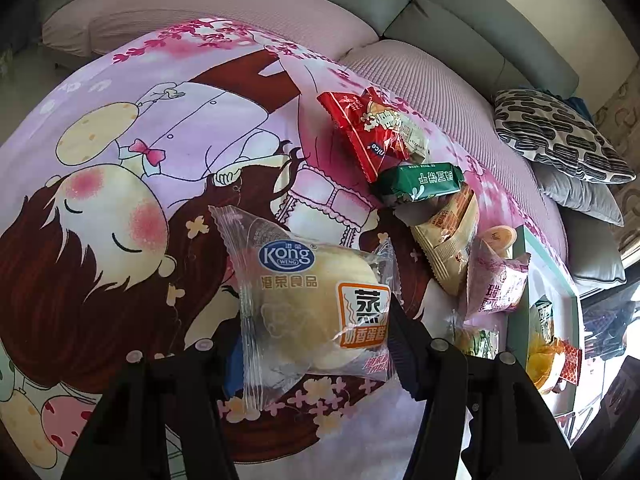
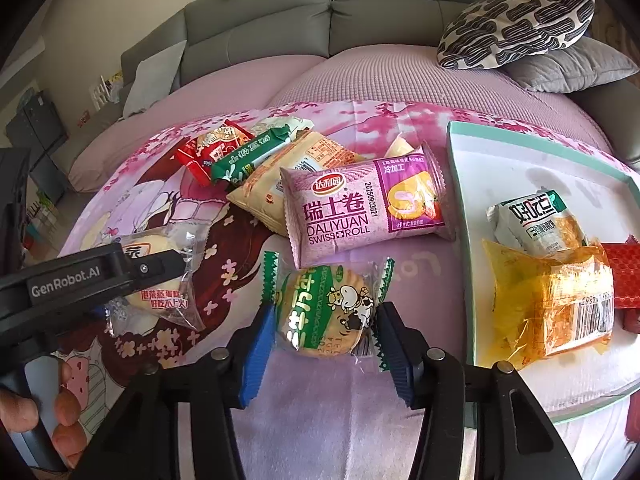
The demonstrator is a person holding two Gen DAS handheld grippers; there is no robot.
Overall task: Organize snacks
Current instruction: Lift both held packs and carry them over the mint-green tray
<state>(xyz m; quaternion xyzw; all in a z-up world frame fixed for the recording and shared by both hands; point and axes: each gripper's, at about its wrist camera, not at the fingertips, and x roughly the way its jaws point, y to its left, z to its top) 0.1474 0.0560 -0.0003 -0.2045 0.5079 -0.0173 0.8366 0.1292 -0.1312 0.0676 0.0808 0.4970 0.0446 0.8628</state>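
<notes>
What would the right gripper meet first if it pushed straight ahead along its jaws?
The round green-wrapped biscuit pack already sits between the open jaws of the right gripper. Beyond it, probably the pink Swiss roll pack, though depth is unclear.

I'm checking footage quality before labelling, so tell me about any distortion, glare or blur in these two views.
Left wrist view: strong fisheye bending of the cartoon-print pink blanket, dark vignette corners, glare on the clear-wrapped steamed cake, and the white teal-rimmed tray squeezed at the edge. Right wrist view: the same bending, bright washout on the tray, sheen on the yellow plastic packet; print stays sharp.
</notes>
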